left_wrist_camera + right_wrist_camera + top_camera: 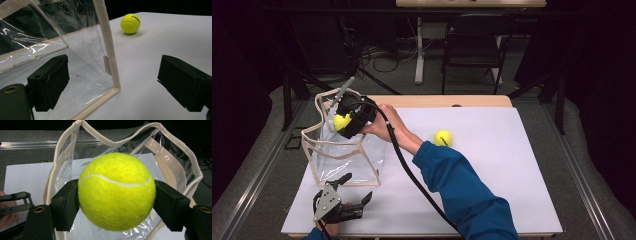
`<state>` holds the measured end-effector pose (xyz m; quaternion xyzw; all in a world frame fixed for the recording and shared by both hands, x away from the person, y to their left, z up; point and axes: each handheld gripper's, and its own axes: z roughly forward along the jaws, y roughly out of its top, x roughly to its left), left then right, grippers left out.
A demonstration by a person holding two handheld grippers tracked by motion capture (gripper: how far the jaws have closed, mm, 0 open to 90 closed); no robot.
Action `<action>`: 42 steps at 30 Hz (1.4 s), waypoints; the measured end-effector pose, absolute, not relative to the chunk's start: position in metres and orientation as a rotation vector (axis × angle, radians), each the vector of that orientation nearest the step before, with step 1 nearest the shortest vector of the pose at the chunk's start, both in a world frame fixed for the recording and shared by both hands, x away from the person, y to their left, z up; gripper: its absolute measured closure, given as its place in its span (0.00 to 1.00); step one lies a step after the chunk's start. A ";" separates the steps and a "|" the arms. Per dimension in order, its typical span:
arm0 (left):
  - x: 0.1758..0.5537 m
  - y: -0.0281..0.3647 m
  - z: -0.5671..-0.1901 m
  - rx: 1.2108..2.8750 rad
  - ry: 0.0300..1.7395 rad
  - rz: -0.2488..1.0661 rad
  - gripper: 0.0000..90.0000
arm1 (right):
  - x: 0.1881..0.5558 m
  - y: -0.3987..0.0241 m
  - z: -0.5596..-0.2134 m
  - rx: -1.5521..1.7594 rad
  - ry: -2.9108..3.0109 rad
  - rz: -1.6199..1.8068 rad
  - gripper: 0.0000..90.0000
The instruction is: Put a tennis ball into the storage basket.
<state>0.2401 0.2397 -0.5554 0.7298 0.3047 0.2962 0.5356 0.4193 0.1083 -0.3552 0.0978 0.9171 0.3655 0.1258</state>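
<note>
Ball: a fuzzy yellow tennis ball (116,191) with a white curved seam.
Where: pinched between the two black jaws of the right gripper (346,121), just above the open top of the clear bag (343,157).
Bag: see-through with a cream edge, standing up on the bench (492,165).
Right hand: reaches in over the bag, gripper tipped down.
Left gripper (356,191): jaws spread, low by the bag's near corner, holding nothing.
Second ball (443,137): beside the right forearm.

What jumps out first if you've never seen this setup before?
A bright yellow tennis ball clamped in the right gripper, held over the open top of a clear plastic bag standing at the table's left. A second ball lies on the white mat. The left gripper rests open by the bag's near corner.
</note>
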 end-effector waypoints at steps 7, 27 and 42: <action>0.240 0.240 -0.555 1.737 0.727 0.706 0.11 | 0.421 0.110 -0.359 0.299 2.688 1.038 0.29; 0.240 0.240 -0.555 1.736 0.727 0.705 0.11 | 0.424 0.111 -0.364 0.332 2.719 1.006 0.29; 0.240 0.240 -0.555 1.738 0.724 0.708 0.11 | 0.423 0.081 -0.352 0.363 2.669 1.181 0.02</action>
